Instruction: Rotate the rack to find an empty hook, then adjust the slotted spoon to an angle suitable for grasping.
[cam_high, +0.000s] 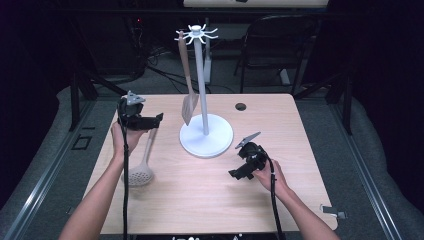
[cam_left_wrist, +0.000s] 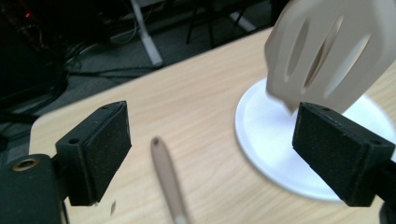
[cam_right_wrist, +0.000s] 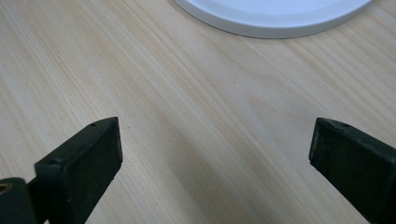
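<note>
Hand-held gripper, left (cam_high: 159, 119): it hovered over the left half of the worktop (cam_high: 210, 200) with its jaws apart and nothing between the pads. In the left gripper view, the handle tip of the skimmer (cam_left_wrist: 169, 179) lay flat on the wood in the gap between the 2 pads, touching neither.

Hand-held gripper, right (cam_high: 234, 173): it rested low near the right front of the stand base (cam_high: 206, 136), jaws spread wide and empty, over bare wood.

Position of the work items: the skimmer (cam_high: 142, 165) lay on the worktop, its perforated bowl toward the person and its handle pointing toward the left hand-held gripper. The slotted spatula (cam_high: 188, 102) hung from 1 hook of the rack (cam_high: 197, 34), its blade just above the base.

Probable faults from this state:

1. Slip on pickup. The handle was thin, rounded and flat on the wood. Pads closed too high would likely pinch only its top edge and let it roll out.
2. Tip grasp. A grip at the very end of the handle would leave the heavy bowl hanging far from the pads, and the skimmer could swing or pivot.
3. Collision with the spatula. Its blade hung close beside the left hand-held gripper; a careless lift could knock it off its hook.
4. Stand disturbance. A sideways push on the pole could shift or tip the stand.
</note>
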